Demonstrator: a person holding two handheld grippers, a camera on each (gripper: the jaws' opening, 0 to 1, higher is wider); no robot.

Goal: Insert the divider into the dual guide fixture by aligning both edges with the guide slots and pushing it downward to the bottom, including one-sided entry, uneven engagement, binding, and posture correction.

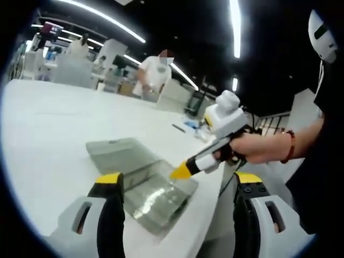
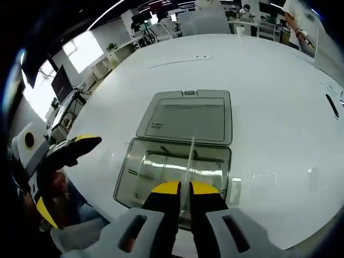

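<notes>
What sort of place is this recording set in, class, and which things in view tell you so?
Probably an open-plan office or lab workspace: long ceiling light strips, desks with monitors in the background, and a large white table holding a clear hinged box.

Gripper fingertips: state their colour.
Yellow caps on black fingers, clearest in the left gripper view; the right gripper has the same yellow caps.

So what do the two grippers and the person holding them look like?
Each claw has black jaws with yellow tips on a light grey body. The right gripper, seen from the left gripper view, is white and black with a rounded white top. The person wears a dark sleeve and a red-brown bracelet.
</notes>
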